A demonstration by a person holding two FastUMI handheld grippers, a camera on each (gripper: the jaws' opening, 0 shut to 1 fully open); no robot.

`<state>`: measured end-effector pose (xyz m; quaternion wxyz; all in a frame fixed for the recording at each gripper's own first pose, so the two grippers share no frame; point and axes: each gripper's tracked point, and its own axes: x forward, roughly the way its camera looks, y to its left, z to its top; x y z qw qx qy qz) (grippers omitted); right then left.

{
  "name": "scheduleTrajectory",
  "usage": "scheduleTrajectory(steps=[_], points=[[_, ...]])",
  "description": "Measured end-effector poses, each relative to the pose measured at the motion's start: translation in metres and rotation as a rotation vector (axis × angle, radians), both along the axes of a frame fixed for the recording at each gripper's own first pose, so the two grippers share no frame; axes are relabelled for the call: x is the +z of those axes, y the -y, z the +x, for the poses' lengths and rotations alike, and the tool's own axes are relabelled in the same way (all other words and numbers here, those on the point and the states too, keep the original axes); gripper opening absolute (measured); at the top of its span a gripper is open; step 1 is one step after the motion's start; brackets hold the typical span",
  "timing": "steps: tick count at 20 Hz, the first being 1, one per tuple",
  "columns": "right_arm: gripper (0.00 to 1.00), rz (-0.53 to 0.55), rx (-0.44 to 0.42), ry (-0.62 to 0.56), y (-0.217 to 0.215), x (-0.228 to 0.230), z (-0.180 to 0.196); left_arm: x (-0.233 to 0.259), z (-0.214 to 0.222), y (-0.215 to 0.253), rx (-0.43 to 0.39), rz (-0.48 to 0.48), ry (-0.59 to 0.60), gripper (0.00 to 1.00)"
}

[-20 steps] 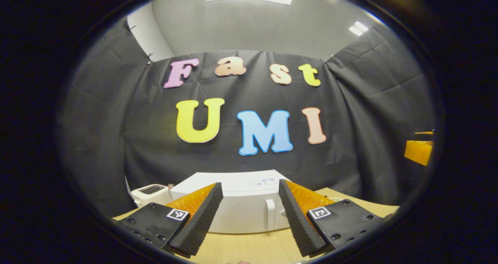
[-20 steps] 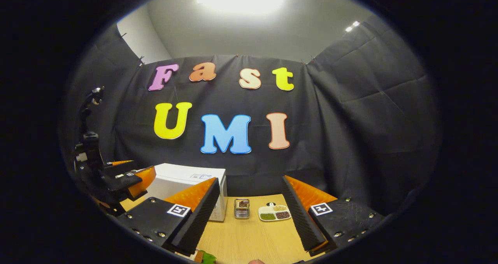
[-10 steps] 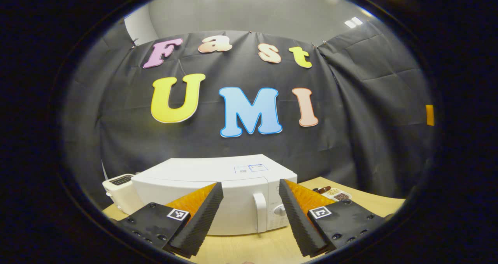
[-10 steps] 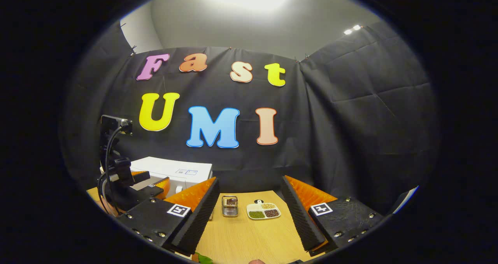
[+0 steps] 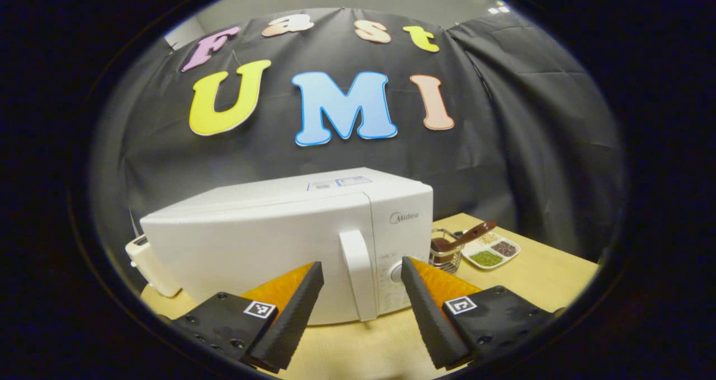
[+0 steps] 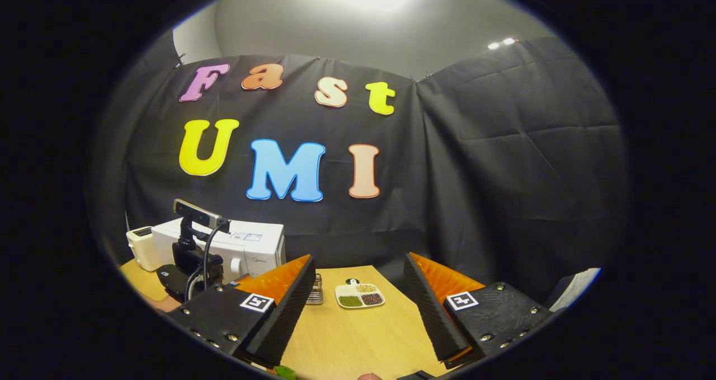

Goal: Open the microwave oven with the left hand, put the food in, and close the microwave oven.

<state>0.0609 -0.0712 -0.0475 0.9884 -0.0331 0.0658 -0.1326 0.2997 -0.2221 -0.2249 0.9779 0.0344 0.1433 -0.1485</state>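
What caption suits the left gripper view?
Open left gripper lined up on the closed microwave door handle.

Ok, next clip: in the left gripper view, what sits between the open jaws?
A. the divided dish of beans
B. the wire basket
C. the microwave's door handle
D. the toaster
C: the white door handle of the closed microwave stands upright in the gap of the left gripper, whose jaws are apart and not touching it.

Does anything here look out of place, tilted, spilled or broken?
Nothing stands out. The microwave sits closed and level on the table, the divided dish holds its food unspilled, and the left tool is open before the door handle.
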Motion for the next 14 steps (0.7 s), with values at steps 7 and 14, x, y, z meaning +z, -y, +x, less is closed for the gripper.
scheduleTrajectory(steps=[7, 14], points=[[0.96, 0.018, -0.036, -0.007, 0.006, 0.0, 0.002, -0.012, 0.018, 0.004, 0.004, 0.027, -0.004, 0.72], [0.96, 0.028, -0.054, 0.008, 0.01, 0.009, -0.003, -0.022, 0.021, 0.009, 0.006, 0.043, -0.03, 0.37]])
